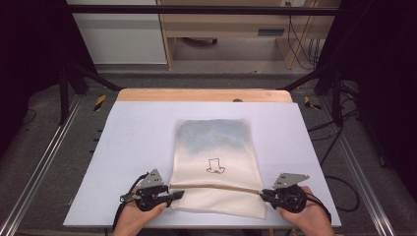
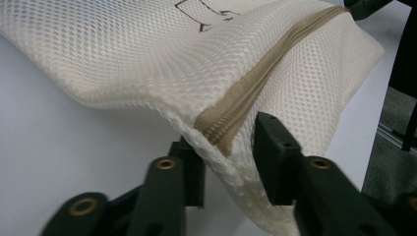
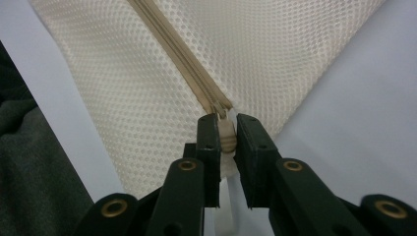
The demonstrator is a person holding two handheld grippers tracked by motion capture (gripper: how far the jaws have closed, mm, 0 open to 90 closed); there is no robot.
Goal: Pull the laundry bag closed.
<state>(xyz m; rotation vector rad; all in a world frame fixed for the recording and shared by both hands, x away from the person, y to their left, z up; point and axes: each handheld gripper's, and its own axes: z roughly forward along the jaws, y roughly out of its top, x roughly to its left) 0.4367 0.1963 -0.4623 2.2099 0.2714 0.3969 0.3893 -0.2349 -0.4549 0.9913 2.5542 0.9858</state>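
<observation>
A cream mesh bag [image 1: 216, 147] lies flat on the pale table [image 1: 133, 137], with a small black hat outline [image 1: 215, 165] printed on it. A tan zipper [image 1: 216, 187] runs across its near end. My left gripper [image 1: 178, 194] is at the zipper's left end. In the left gripper view its jaws are shut on the bag's bunched corner [image 2: 231, 162], lifting the fabric slightly. My right gripper [image 1: 261, 193] is at the zipper's right end. In the right gripper view it [image 3: 226, 142] is shut on the cream zipper pull [image 3: 226, 135], and the zipper [image 3: 172, 44] runs away from it.
Something bluish [image 1: 211, 132] shows through the mesh at the bag's far end. The table's wooden far edge [image 1: 204, 95] lies beyond it. Metal rails [image 1: 44, 162] and black frame legs flank the table. Cables lie on the floor at the right [image 1: 339, 191].
</observation>
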